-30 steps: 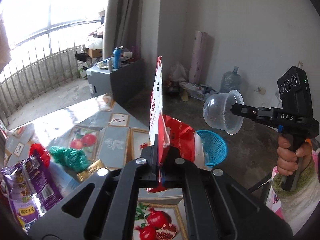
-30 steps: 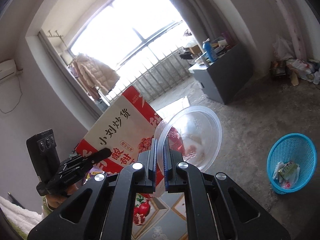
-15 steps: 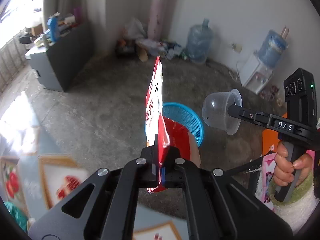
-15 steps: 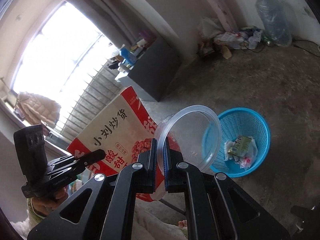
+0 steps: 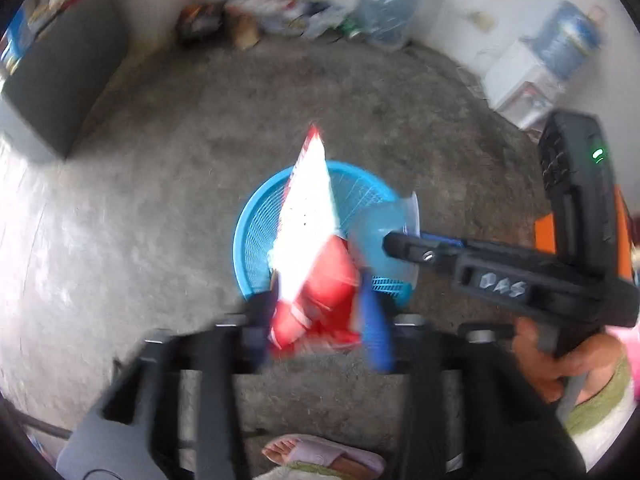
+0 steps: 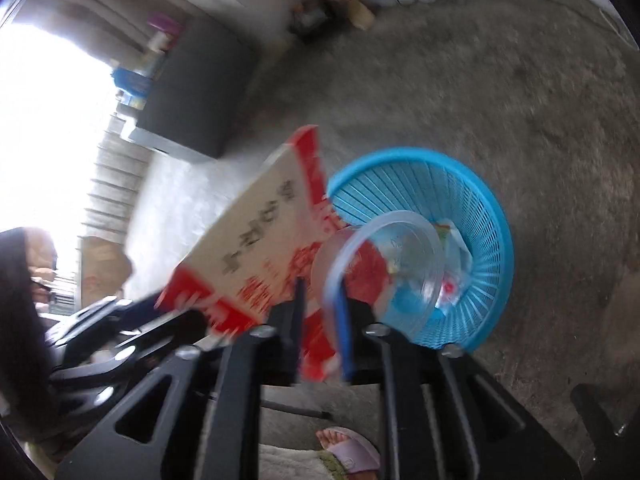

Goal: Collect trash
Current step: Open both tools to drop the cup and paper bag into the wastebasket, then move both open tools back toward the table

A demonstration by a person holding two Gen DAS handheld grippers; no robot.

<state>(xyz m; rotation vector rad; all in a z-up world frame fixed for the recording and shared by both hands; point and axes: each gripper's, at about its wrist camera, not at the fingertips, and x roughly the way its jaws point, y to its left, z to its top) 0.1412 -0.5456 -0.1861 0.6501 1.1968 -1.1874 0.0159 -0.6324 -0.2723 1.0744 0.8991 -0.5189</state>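
A: Step in hand was the drop-off. Left tongs (image 5: 320, 312) were over the blue basket (image 5: 256, 232) on the floor, with the red-and-white snack bag (image 5: 308, 216) standing between the fingers. The fingers looked spread wider than the bag's edge, so I judged the left tongs released or releasing; motion blur prevented certainty.

B: And the right side?

A: Right tongs (image 6: 320, 320) were clenched on the rim of a clear plastic cup (image 6: 384, 268), its mouth tilted toward the basket (image 6: 492, 240). The basket already held some wrappers. The bag (image 6: 260, 240) hung just left of the cup, partly over the rim.

B: Next move?

A: By my judgement: let the bag fall clear, then part the right tongs with the cup over the basket opening. Risk noted: the tall bag could tip outside the rim.
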